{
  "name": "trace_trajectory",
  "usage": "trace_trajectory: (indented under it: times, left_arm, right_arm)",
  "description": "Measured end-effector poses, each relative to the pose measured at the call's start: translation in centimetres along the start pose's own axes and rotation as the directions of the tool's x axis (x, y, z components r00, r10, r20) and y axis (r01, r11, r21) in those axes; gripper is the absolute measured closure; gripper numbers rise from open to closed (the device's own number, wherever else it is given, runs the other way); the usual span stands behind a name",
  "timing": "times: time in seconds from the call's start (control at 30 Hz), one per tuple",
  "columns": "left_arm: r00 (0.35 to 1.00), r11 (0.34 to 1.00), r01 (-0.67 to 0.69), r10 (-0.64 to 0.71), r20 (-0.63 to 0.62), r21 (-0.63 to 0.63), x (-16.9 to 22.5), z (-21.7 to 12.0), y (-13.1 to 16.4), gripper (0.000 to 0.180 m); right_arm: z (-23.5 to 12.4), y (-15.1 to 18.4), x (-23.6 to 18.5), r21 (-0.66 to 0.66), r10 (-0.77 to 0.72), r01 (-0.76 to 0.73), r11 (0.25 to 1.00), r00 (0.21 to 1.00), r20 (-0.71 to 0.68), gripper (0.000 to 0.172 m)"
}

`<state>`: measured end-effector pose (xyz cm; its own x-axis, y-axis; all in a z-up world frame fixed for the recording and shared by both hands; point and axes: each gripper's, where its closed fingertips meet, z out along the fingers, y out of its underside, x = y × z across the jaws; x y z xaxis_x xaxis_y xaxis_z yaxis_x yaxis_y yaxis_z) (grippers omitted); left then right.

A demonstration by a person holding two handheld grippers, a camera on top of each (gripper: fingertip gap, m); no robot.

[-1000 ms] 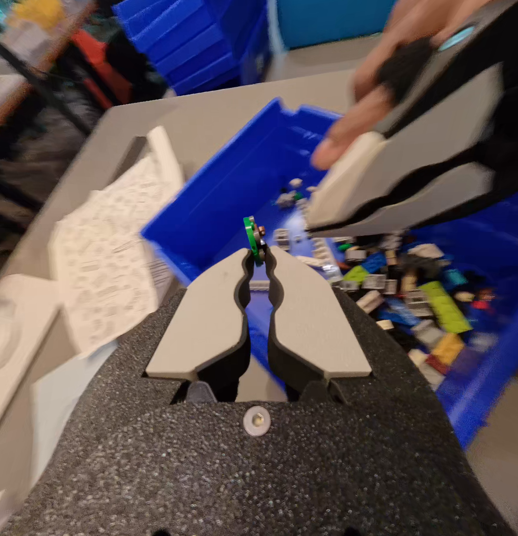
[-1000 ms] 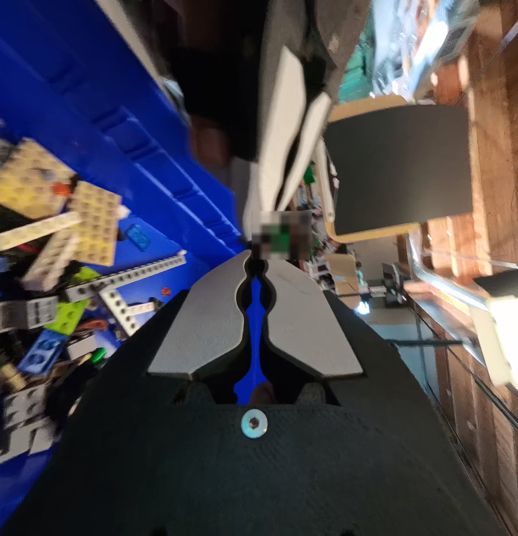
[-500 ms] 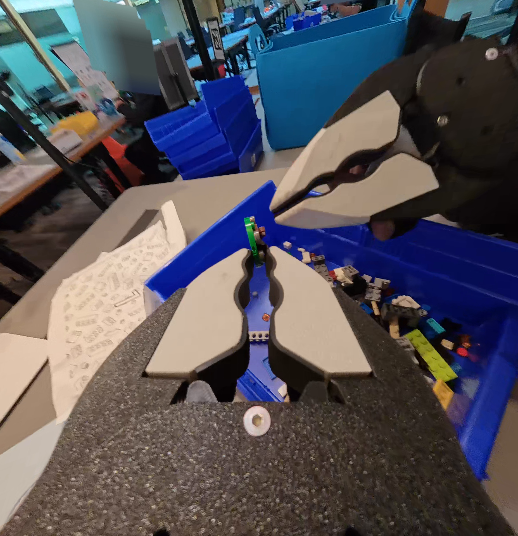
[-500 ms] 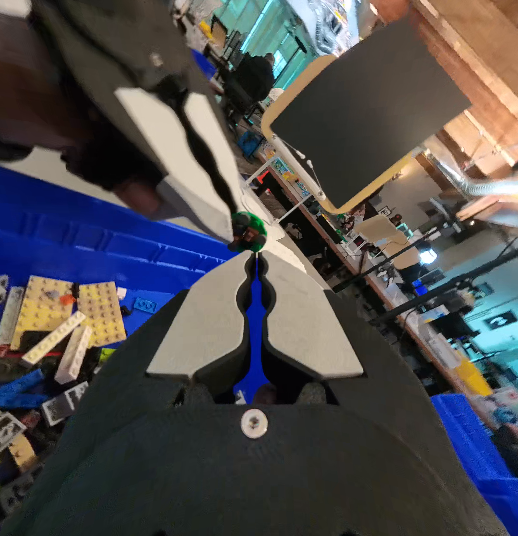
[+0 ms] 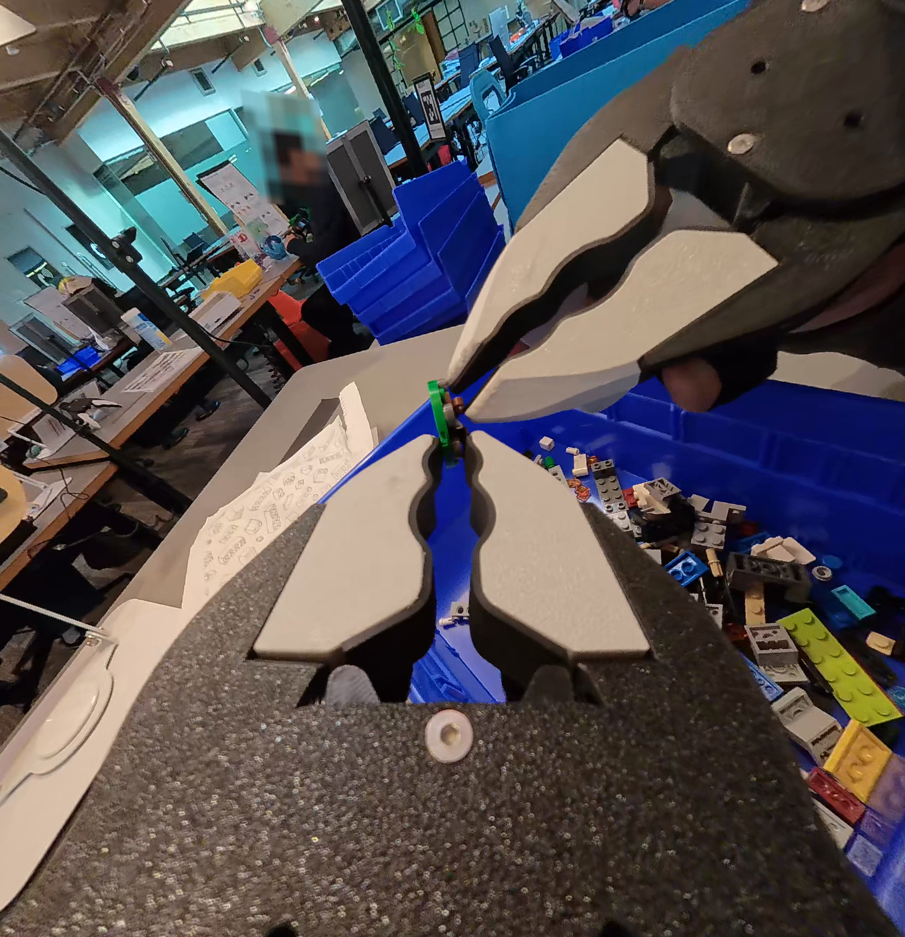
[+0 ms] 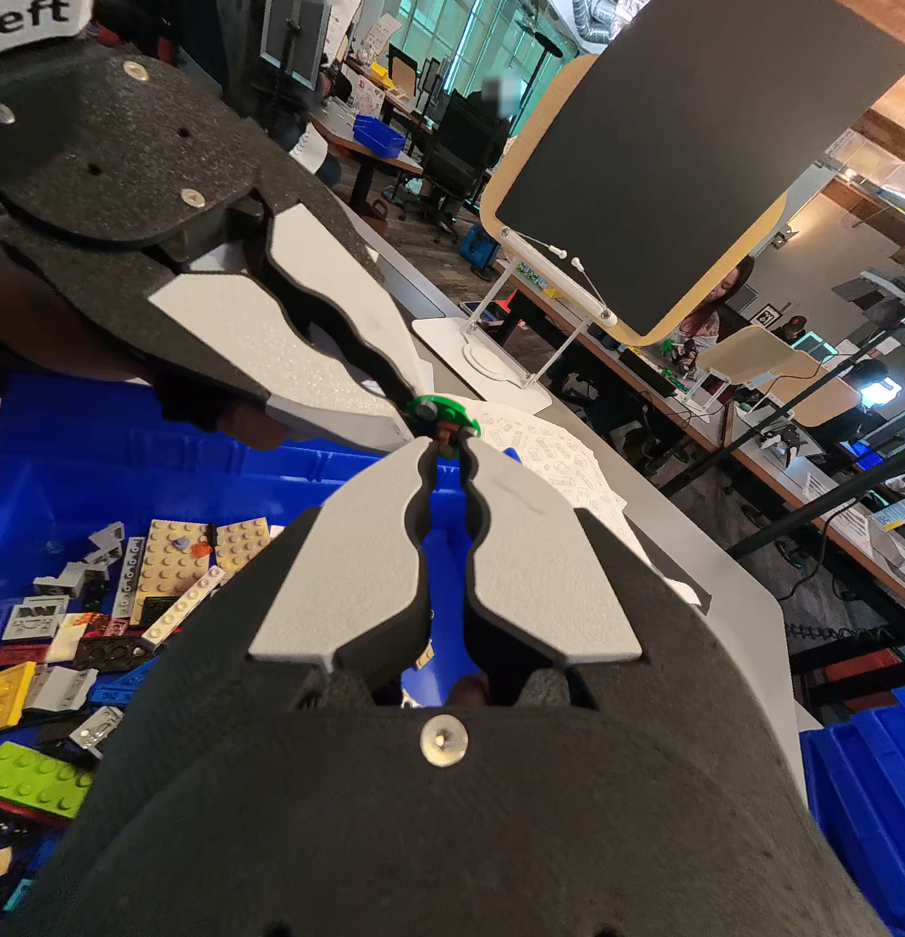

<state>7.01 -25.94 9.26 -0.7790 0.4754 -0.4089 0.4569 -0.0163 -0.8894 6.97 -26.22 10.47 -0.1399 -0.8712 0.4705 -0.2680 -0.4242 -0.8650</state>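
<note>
Green round plate (image 5: 437, 413) with grey and brown studs: we see it edge-on from the left wrist, face-on from the right (image 6: 443, 411). Left hand-held gripper (image 5: 453, 442) pinches its lower rim; right hand-held gripper (image 6: 446, 446) nips the brown stud (image 6: 444, 437), above the blue bin (image 5: 775, 456) on the worktop (image 5: 389, 365).

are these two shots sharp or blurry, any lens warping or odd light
Left wrist view: sharp at the green round plate and blue bin; wide-angle bends the black poles; teal cast on the room behind. Right wrist view: slight softness at the plate; horizon steeply tilted; bright glare from a lamp far right.
</note>
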Motion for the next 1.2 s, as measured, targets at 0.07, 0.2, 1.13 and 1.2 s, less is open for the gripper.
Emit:
trace_trajectory:
  times: [0.07, 0.2, 1.13, 1.2]
  left_arm:
    - [1.000, 1.000, -0.019, 0.019, 0.008, -0.009, 0.0, 0.1, 0.1, 0.172]
    - [0.998, 0.998, -0.063, 0.063, 0.014, -0.010, 0.2, 0.0, 0.0, 0.172]
    - [0.781, 0.824, 0.566, -0.541, -0.312, -0.011, -0.9, -1.3, 0.3, 0.174]
    - [0.753, 0.808, 0.589, -0.559, -0.347, -0.021, -0.5, -1.4, 0.2, 0.174]
  right_arm:
    - [0.1, 0.0, -0.1, -0.004, -0.002, 0.002, 1.000, 1.000, 0.005, 0.165]
    - [0.2, -0.3, -0.1, 0.002, 0.006, -0.006, 1.000, 1.000, 0.001, 0.168]
    - [0.5, 2.3, -1.2, -0.113, -0.153, 0.161, 0.981, 0.986, 0.072, 0.146]
    - [0.5, 1.3, -0.9, -0.066, -0.162, 0.164, 0.984, 0.986, 0.041, 0.142]
